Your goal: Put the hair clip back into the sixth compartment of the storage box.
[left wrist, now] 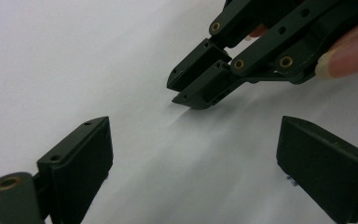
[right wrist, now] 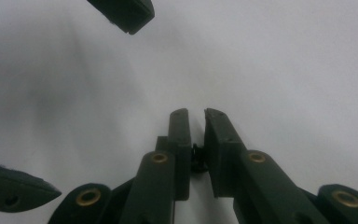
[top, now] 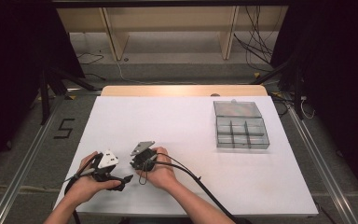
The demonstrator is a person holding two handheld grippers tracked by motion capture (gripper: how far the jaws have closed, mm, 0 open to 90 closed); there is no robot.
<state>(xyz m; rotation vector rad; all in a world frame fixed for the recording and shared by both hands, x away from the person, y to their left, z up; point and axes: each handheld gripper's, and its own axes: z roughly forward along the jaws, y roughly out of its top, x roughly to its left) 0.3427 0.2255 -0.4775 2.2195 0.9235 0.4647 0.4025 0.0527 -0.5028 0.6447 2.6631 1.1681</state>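
Two black hand-held grippers rest close together on the white table (top: pixel 177 121) near its front edge. My left gripper (top: pixel 122 183) (left wrist: pixel 193 172) is open, its jaws wide apart with only bare table between them. My right gripper (top: pixel 136 164) (right wrist: pixel 196 114) has its jaws nearly together, with a narrow slit between them and nothing in it. In the left gripper view, the right gripper (left wrist: pixel 182 92) points down at the table just ahead, held by a hand (left wrist: pixel 349 56). In the right gripper view, the left gripper's fingertips (right wrist: pixel 126 11) frame the edge.
A clear plastic compartment box (top: pixel 240 125) sits at the table's right, with its lid folded open behind it. Cables (top: pixel 200 179) trail from both grippers toward the front edge. Wooden shelving (top: pixel 168 28) stands on the floor beyond the table.
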